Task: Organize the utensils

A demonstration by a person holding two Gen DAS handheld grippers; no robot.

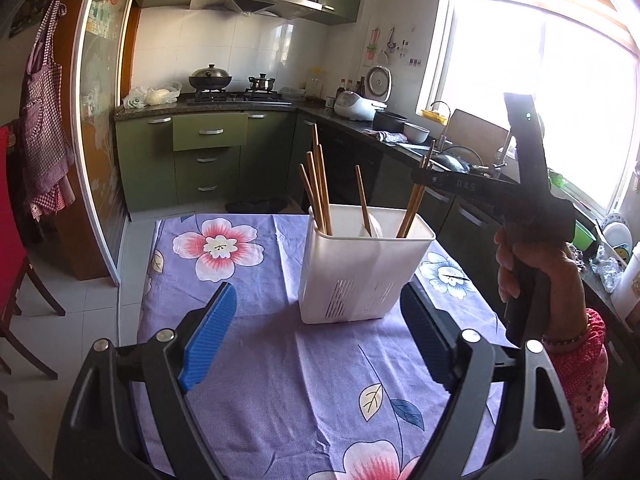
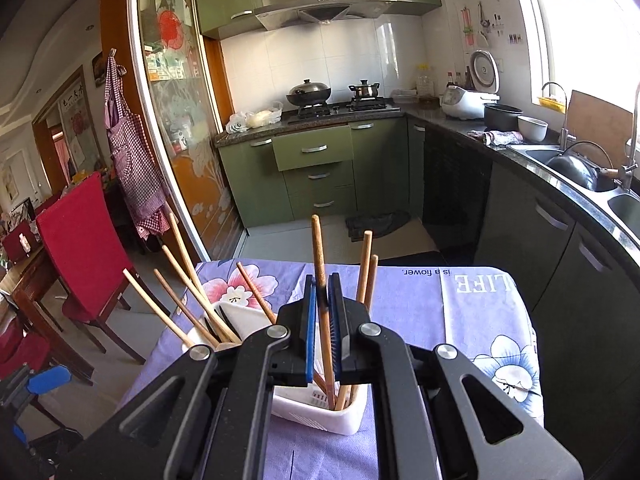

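Right wrist view: chopstick (image 2: 320, 256) stands upright, clamped in right hand-held gripper (image 2: 322, 330) over white holder (image 2: 320, 412), positioned for insertion. Left hand-held gripper (image 1: 316, 334), at 6 o'clock of holder, pads apart, empty.

Table (image 1: 240, 360) draped in a lilac flower-print cloth (image 1: 280, 380). White slotted utensil holder (image 1: 360, 276) stands on it, toward the far right. Wooden chopsticks (image 1: 320, 192) upright inside.

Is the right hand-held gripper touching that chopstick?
Touching. The right wrist view shows the right hand-held gripper with both blue pads pressed on the chopstick.
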